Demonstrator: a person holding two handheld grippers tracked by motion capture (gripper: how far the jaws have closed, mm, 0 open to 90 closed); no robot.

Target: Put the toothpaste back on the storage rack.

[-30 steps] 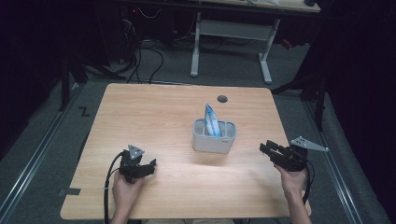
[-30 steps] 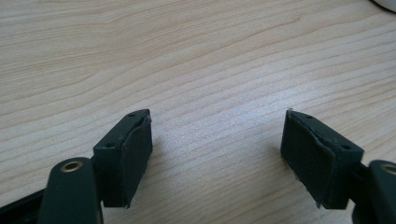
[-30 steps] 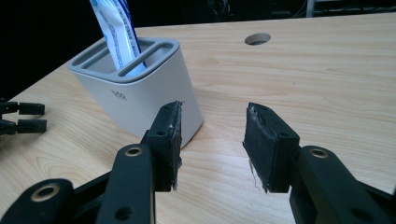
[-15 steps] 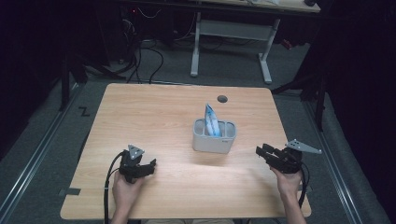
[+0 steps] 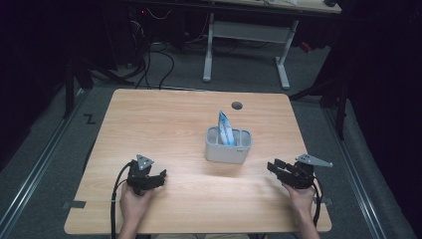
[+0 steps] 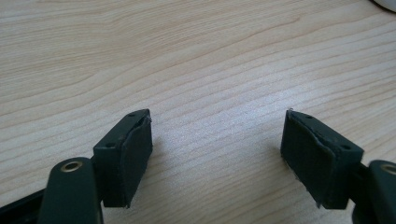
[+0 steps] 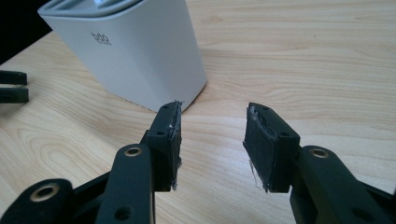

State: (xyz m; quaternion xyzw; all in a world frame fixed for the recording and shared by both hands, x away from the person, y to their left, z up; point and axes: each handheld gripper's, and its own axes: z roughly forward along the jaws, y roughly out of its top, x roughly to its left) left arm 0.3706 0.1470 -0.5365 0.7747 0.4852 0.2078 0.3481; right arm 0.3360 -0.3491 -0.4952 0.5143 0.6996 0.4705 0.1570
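A wooden table is carrying a grey bin a little toward 3 o'clock of its centre. A blue and white packet is standing upright in the bin, sticking up above the rim. A dark round hole is sitting in the tabletop at 12 o'clock from the bin, near the far edge.

The left gripper is resting low over the table at about 8 o'clock from the bin, well apart from it, with a hand holding it from behind. In the left gripper view, the left gripper is showing its jaws spread wide with only bare wood grain between them; they are holding nothing.

The right gripper is sitting at about 4 o'clock from the bin, near it but not touching, pointing toward 9 o'clock, with the other hand behind it. In the right gripper view, the right gripper is showing its jaws parted and empty, with bare table in the gap. The bin is standing just beyond the jaw tips at about 11 o'clock, its white wall carrying a small logo. The left gripper's jaw tips are showing at 9 o'clock in that view, far off.
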